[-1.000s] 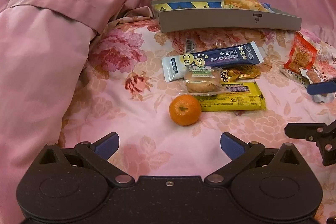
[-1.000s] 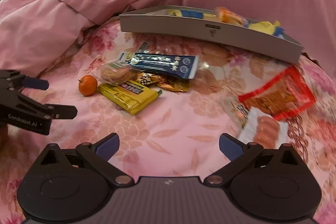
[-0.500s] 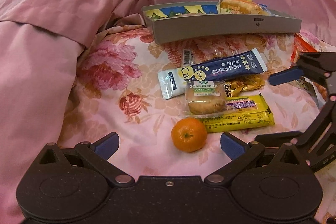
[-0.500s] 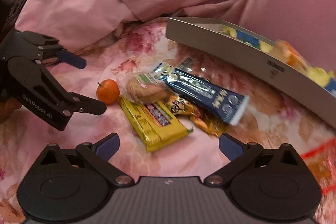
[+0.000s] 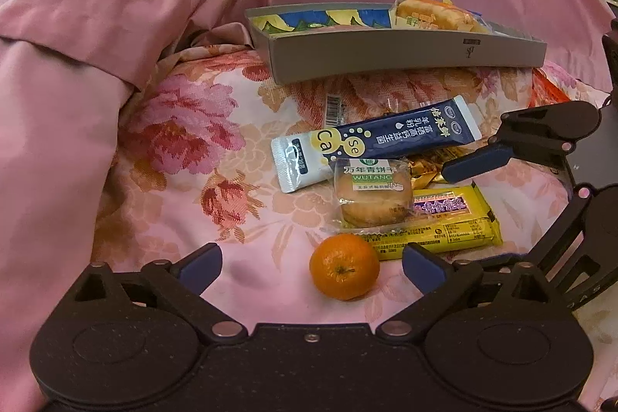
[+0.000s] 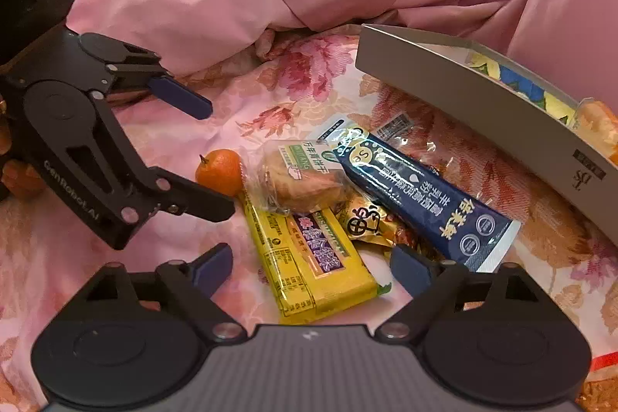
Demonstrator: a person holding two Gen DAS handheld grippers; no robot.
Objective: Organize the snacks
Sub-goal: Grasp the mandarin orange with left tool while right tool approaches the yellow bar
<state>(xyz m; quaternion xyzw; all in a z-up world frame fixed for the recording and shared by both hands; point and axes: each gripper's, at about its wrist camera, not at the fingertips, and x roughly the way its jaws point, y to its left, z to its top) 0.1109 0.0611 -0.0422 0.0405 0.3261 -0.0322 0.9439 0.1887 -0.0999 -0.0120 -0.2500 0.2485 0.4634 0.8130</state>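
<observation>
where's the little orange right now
The orange lies on the floral bedspread, low in the left wrist view between the closing left claw's fingers, untouched, just in front of the wrapped biscuit and yellow bar.

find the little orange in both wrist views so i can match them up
Left wrist view: the orange sits low and centre-right, just ahead of the camera's own jaws, touching the yellow packet's near edge.
Right wrist view: the orange is left of centre, just above the lower finger of the left gripper.
Shared landmark: the yellow snack packet, lying beside the orange in both.
</observation>
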